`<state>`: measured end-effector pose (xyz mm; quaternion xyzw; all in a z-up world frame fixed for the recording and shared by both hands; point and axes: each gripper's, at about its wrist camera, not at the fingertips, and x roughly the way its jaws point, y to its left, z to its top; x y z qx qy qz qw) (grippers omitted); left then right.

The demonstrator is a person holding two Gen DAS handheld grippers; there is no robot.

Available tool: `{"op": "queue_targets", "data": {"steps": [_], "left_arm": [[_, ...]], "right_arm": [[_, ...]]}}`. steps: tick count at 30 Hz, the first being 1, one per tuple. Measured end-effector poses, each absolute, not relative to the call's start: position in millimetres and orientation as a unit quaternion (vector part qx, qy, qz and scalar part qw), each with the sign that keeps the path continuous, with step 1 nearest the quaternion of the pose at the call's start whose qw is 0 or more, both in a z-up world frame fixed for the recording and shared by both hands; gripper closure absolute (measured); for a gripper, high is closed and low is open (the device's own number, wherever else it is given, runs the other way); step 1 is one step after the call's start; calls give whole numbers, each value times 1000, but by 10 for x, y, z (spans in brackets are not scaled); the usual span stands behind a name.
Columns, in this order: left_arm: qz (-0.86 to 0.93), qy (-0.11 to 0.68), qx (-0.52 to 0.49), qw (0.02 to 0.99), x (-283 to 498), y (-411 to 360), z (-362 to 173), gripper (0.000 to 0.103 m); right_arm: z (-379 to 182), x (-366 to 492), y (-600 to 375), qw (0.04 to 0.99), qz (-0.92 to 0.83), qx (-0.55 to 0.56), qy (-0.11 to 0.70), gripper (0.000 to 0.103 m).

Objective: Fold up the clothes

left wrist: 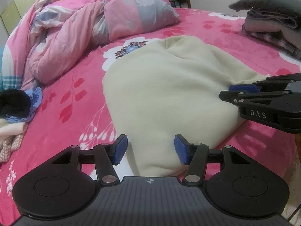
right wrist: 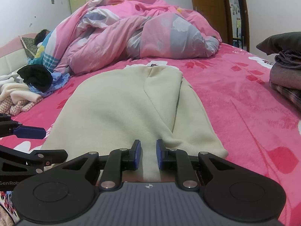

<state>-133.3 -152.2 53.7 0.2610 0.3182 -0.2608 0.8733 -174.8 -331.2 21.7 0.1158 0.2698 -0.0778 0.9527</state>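
Observation:
A cream sweatshirt lies spread flat on the pink flowered bed, its hood end pointing away from me. My left gripper stands open at the near hem, and cloth lies between its blue pads without being pinched. My right gripper is shut on a fold of the sweatshirt at its near edge. The left wrist view shows that right gripper coming in from the right and biting the garment's right side. In the right wrist view the left gripper shows at the left edge, with its jaws apart.
A crumpled pink quilt fills the far side of the bed. A stack of folded dark clothes sits at the far right. Loose garments, one black, lie heaped at the left. A wooden door stands behind.

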Motion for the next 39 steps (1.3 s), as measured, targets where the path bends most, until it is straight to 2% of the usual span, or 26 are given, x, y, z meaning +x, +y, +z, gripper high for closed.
{"op": "queue_targets", "data": {"steps": [25,29,37,39], "left_arm": [[-265,314,240,880,-1336,-1454,523,45],[-270,313,222,883,-1300,-1392,517,39],[-285,315,163,890,-1231,-1180,506,14],[-292,314,143,892,-1226,-1104,519,12]], "right_arm": [[198,-1768,-3291,955,-74,113,263,84],[200,-1764,-3293,955,-76,115,264,84],[184,-1776,-3275,956,-77,113,259,84],[165,-1795,-3270,958,-75,110,254,84]]}}
